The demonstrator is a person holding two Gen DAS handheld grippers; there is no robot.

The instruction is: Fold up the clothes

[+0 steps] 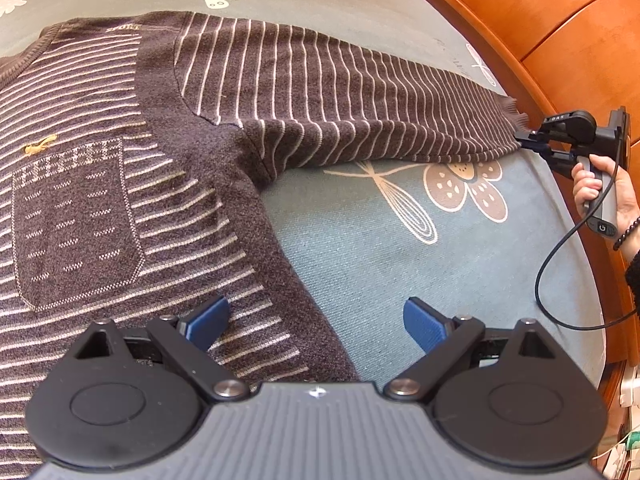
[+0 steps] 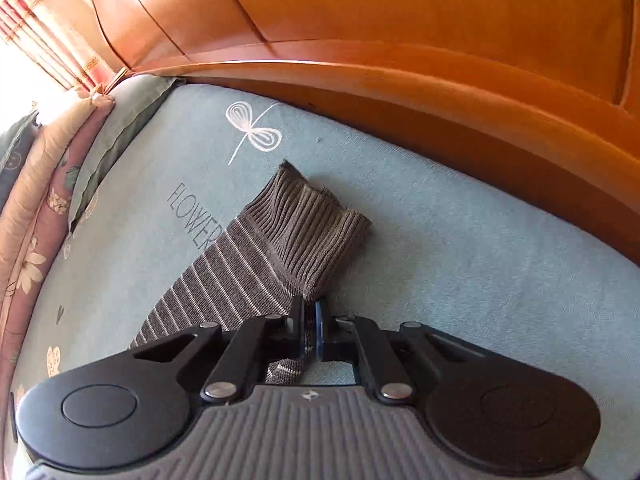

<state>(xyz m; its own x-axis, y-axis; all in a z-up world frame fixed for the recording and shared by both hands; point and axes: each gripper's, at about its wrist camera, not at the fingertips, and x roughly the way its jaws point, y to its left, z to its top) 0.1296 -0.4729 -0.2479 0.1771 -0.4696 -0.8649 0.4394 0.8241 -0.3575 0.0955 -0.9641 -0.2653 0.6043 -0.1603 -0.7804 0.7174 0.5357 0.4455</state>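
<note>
A dark brown sweater [image 1: 100, 184] with thin pale stripes and a chest pocket lies flat on the bed. Its sleeve [image 1: 360, 108] stretches out to the right. My left gripper [image 1: 316, 322] hovers open over the sweater's side edge, blue pads wide apart with nothing between them. At the far right of the left wrist view, my right gripper [image 1: 524, 140], held by a hand [image 1: 600, 188], pinches the end of the sleeve. In the right wrist view my right gripper [image 2: 310, 312] is shut on the edge of the sleeve just below the ribbed cuff [image 2: 316, 232].
The bed has a grey-blue sheet [image 1: 460, 256] printed with flowers. An orange wooden headboard [image 2: 400, 60] runs close behind the cuff. Folded bedding [image 2: 36, 220] and a curtain sit at the left of the right wrist view. A black cable [image 1: 560, 248] hangs from the right gripper.
</note>
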